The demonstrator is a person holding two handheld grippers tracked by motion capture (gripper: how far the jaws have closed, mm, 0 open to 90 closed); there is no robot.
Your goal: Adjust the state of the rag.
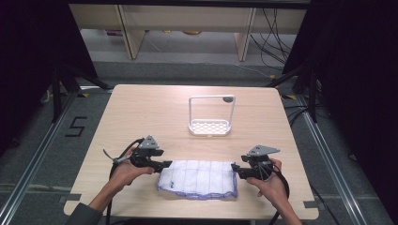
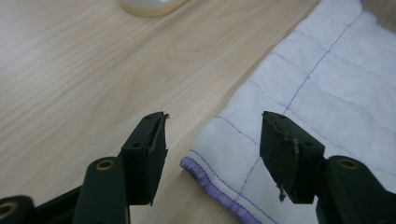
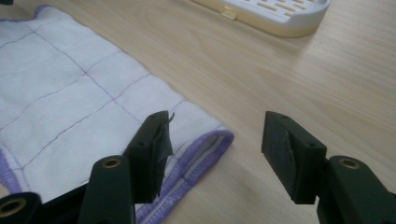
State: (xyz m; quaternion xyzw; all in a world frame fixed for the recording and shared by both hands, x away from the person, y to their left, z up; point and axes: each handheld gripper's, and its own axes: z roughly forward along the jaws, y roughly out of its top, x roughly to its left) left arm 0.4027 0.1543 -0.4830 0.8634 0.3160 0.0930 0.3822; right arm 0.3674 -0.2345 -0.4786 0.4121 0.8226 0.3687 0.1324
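- Where the table's (image 1: 141, 112) near edge runs: white cloth (image 1: 198, 179), purple-hemmed, folded, lying flat.
- Left gripper (image 1: 167, 164): jaws parted, gripping nothing, at the cloth's left corner.
- Right gripper (image 1: 234, 168): jaws parted, gripping nothing, at its right corner.
- White rack (image 1: 211, 115): upright, farther back.

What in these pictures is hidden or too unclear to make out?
- Cloth: the left gripper view and right gripper view each cut most of it off at the frame edges; its underside is hidden against the table.
- White rack: cropped by the top edge in both gripper views, so its tall frame is missing there.
- Dark spot on the rack's top corner: too small in the high view to identify.
- Shelves behind the table: contents too small and dim.
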